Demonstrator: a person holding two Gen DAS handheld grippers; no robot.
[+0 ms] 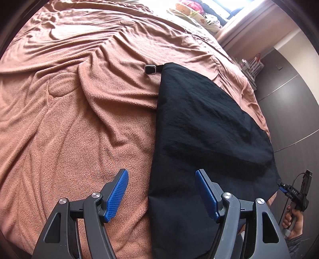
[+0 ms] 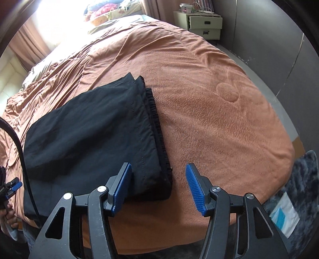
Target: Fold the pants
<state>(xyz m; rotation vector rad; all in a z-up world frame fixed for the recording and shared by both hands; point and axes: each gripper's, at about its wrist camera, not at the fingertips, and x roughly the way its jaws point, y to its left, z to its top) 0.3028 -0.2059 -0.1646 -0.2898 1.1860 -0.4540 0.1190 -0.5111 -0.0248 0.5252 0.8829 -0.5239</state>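
Black pants (image 1: 209, 129) lie folded in a thick stack on the brown blanket (image 1: 79, 119) near the bed's edge. A belt buckle (image 1: 150, 69) sticks out at the stack's far corner. My left gripper (image 1: 161, 175) is open over the pants' near left edge, with nothing pressed between its blue pads. In the right wrist view the folded pants (image 2: 89, 129) show their gathered waistband (image 2: 157, 123) along the right side. My right gripper (image 2: 159, 169) is open just above the stack's near right corner, its pads clear of the cloth. A hand holds the right gripper (image 1: 295, 191) at the lower right of the left wrist view.
Pillows (image 2: 107, 14) are piled at the head of the bed by a bright window. A cream nightstand (image 2: 205, 24) stands beside the bed. A dark rug (image 2: 307, 179) with a plastic packet (image 2: 285, 215) lies on the floor at the right.
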